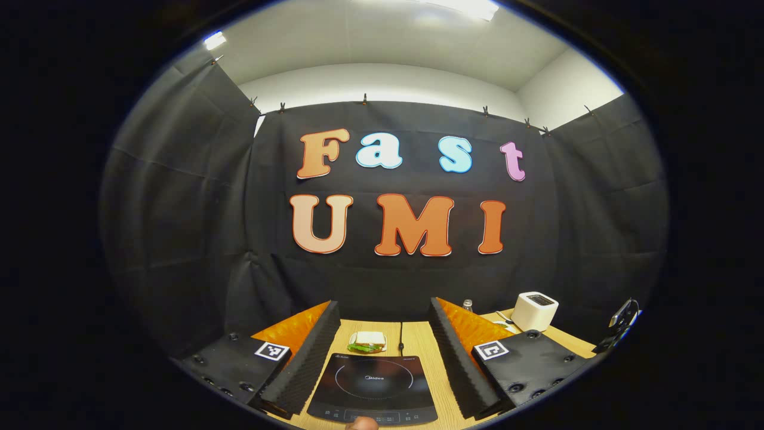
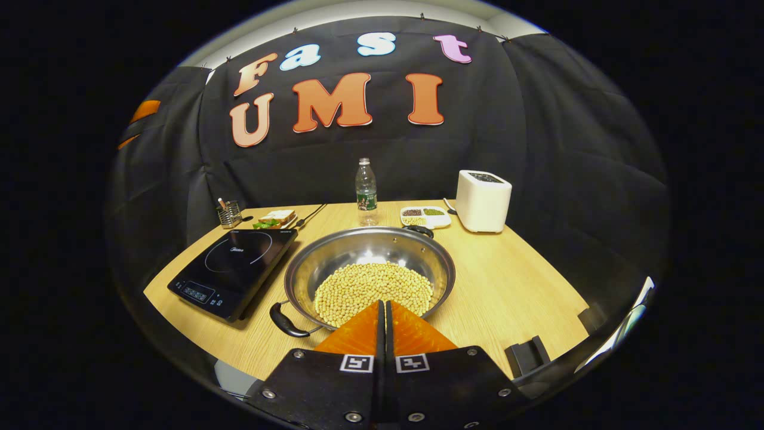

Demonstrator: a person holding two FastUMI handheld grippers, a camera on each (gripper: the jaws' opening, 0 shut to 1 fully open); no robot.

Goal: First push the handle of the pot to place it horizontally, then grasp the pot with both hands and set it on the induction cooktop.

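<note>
Right gripper view is showing the steel pot [image 2: 370,269] of pale beans sitting mid-table, its near handle [image 2: 287,322] pointing front-left, beside the induction cooktop [image 2: 233,269]. Right gripper [image 2: 382,306] is hovering closed, empty, at the pot's near rim; left gripper [image 1: 382,316] is hanging wide open above the cooktop.

Left gripper view: taken low over the table [image 1: 418,346], faced level toward the back wall, the induction cooktop [image 1: 373,382] close below. Right gripper view: taken higher, tilted down across the table [image 2: 513,280], the pot [image 2: 370,272] close ahead. Shared: cooktop [image 2: 234,263], sandwich plate [image 1: 367,341], white appliance [image 1: 534,310].
</note>
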